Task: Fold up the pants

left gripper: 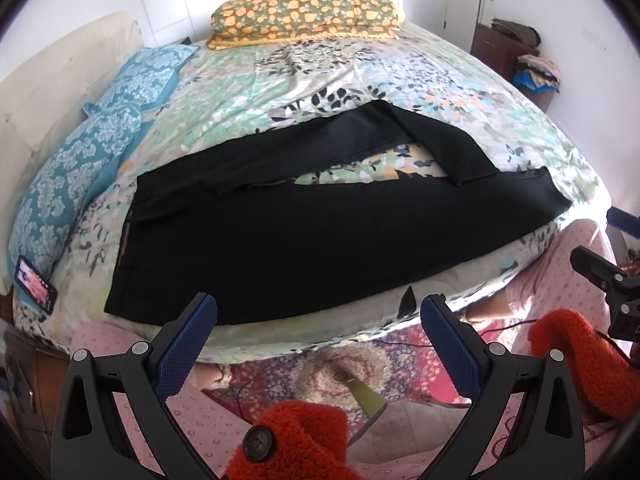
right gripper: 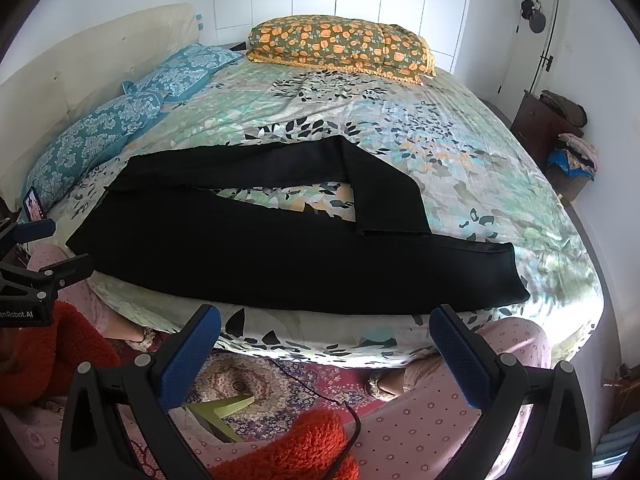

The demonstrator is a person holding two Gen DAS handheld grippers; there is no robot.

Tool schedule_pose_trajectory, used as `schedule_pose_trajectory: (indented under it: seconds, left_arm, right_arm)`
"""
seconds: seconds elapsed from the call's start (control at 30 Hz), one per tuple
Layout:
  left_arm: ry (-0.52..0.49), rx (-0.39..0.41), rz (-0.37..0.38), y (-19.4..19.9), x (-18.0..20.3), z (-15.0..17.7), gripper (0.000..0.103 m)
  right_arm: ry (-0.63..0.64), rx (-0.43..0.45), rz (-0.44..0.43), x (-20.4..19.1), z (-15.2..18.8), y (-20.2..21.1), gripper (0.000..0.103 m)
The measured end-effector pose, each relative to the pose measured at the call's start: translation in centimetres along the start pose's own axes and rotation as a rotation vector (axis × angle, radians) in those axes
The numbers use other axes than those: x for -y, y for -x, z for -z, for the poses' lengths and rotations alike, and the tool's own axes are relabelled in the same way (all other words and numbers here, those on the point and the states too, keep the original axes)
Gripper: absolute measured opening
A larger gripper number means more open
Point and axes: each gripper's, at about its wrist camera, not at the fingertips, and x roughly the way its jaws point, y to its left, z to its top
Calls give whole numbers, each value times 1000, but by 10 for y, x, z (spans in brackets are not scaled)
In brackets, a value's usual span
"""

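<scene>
Currently, I hold the left gripper (left gripper: 318,330) and right gripper (right gripper: 324,340) spread wide and empty, short of the black fabric pants (left gripper: 280,232), which lie flat along the floral-sheeted bed (left gripper: 360,68) edge, within reach.

Pants (left gripper: 304,236): solid black. Bed sheet (left gripper: 248,92): pale green and blue with dark leaf print; pillows (left gripper: 100,148): teal damask; folded quilt (left gripper: 306,14): olive with orange flowers. Gripper fingers (left gripper: 188,348): blue textured pads on black frames.
</scene>
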Motion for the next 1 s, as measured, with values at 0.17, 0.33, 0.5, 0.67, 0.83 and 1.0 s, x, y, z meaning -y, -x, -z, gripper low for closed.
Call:
schedule_pose_trajectory:
  seconds: [0.17,0.33,0.5,0.67,0.83,1.0]
  left_arm:
    - [8,0,-2,0,-2,0,102]
    - [25,-5,-14,-1,-6,1,102]
    - [33,-9,-26,-1,-7,1,102]
    - [42,-11,-29,-1,-8,3,102]
    - [36,-12,-27,-2,-8,3,102]
    - [38,-15,-25,-3,-8,5,102]
  right_arm:
    - [19,1,-8,-4,-1,0,103]
    - [19,0,-18,-5,-2,-2,103]
    - [35,3,-32,-9,-3,-2,103]
    - [39,4,-35,-11,-3,-2,103]
    - [36,5,-36,-10,-3,-3,103]
    - [43,5,-39,-11,-1,-3,103]
